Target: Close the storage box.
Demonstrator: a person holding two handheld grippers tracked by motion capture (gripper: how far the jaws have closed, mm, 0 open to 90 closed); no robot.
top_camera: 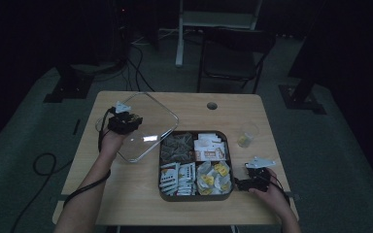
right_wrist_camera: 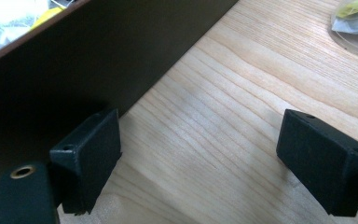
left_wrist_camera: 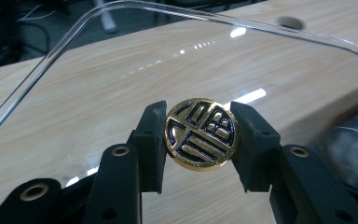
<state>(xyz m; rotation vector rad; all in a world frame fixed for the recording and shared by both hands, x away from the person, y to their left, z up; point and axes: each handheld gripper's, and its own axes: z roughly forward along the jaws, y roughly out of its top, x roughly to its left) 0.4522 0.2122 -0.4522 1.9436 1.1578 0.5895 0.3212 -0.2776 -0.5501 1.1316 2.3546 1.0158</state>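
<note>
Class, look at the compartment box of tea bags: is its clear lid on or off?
Off. The left gripper holds the clear lid by its gold knob, beside the box.

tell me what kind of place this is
Probably a dim lab or recording room, not a home: a lone wooden table on grey carpet, cables across the floor, and dark stands around it.

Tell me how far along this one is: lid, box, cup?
Done: the clear lid is off the four-compartment box of tea packets. In hand: the left gripper pinches the lid's gold knob, holding it over the table. The right gripper sits open beside the box wall. Left: apparently everything with the small cup; no packet is held.
</note>
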